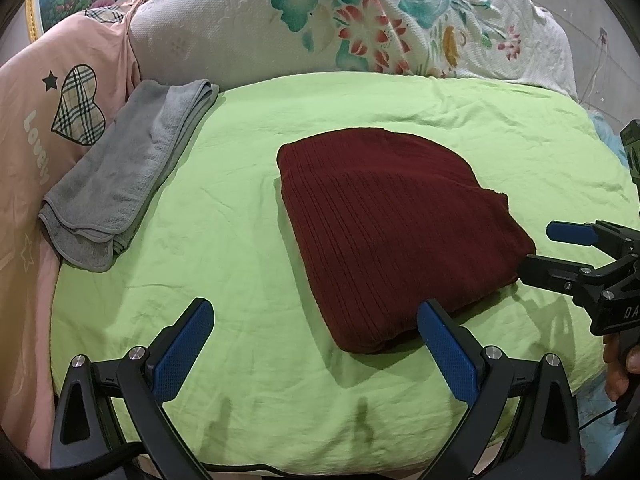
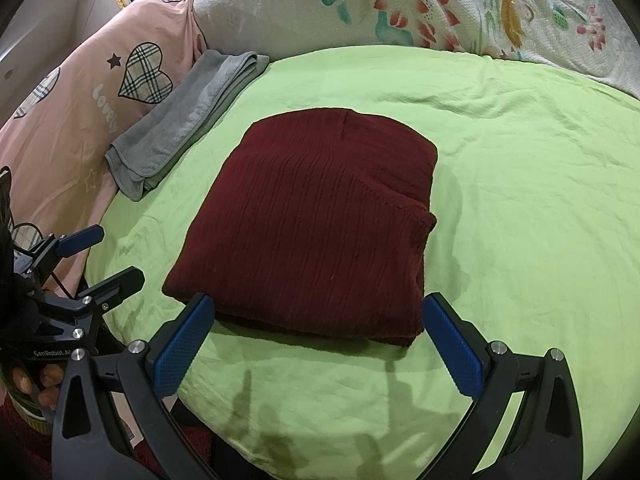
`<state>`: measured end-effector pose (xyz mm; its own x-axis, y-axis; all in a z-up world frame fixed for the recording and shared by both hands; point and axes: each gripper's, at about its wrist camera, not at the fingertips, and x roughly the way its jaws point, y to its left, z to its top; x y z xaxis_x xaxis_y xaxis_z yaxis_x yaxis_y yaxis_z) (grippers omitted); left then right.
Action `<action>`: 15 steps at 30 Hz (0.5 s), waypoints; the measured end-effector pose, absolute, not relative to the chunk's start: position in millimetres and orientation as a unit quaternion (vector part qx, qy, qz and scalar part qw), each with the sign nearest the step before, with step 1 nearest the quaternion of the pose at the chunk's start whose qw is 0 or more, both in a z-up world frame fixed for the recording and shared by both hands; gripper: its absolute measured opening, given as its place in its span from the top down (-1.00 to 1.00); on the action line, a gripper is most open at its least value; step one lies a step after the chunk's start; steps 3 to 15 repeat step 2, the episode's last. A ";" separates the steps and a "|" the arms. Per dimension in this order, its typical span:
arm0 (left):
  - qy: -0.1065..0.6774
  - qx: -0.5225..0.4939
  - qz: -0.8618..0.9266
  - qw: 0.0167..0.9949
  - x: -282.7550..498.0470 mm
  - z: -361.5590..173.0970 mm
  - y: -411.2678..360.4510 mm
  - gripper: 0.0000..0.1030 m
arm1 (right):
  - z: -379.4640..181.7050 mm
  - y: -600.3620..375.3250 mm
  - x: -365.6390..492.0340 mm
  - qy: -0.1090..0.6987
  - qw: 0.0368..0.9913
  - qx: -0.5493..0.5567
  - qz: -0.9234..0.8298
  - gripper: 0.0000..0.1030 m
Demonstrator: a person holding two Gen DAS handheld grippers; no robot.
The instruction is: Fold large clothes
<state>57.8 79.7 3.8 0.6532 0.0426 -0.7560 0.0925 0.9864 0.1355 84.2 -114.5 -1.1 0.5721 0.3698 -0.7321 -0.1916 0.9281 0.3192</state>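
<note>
A dark red ribbed knit garment [image 1: 392, 232] lies folded in a compact stack on the green sheet [image 1: 240, 220]; it also shows in the right wrist view [image 2: 320, 220]. My left gripper [image 1: 316, 328] is open and empty, just short of the garment's near left corner. My right gripper [image 2: 316, 324] is open and empty, its jaws either side of the garment's near edge, above the sheet. In the left wrist view the right gripper [image 1: 548, 248] sits at the garment's right corner. In the right wrist view the left gripper [image 2: 108, 256] sits at the left.
A folded grey towel [image 1: 128, 172] lies on the sheet's left side. A pink quilt with a plaid heart [image 1: 78, 106] lies further left. A white floral blanket [image 1: 360, 20] is heaped at the back. The green sheet [image 2: 520, 200] extends to the right.
</note>
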 end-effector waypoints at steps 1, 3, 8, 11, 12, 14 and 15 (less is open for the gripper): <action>0.417 0.081 -0.013 0.905 58.3 3.5 79.7 -0.98 | -1.4 -114.2 85.2 0.434 0.880 0.104 0.159 -1.00; 0.416 0.080 -0.013 0.906 58.7 3.1 79.4 -0.98 | -1.7 -114.3 86.0 0.435 0.880 0.105 0.160 -1.00; 0.416 0.080 -0.013 0.906 58.7 3.1 79.4 -0.98 | -1.7 -114.3 86.0 0.435 0.880 0.105 0.160 -1.00; 0.416 0.080 -0.013 0.906 58.7 3.1 79.4 -0.98 | -1.7 -114.3 86.0 0.435 0.880 0.105 0.160 -1.00; 0.416 0.080 -0.013 0.906 58.7 3.1 79.4 -0.98 | -1.7 -114.3 86.0 0.435 0.880 0.105 0.160 -1.00; 0.416 0.080 -0.013 0.906 58.7 3.1 79.4 -0.98 | -1.7 -114.3 86.0 0.435 0.880 0.105 0.160 -1.00; 0.416 0.080 -0.013 0.906 58.7 3.1 79.4 -0.98 | -1.7 -114.3 86.0 0.435 0.880 0.105 0.160 -1.00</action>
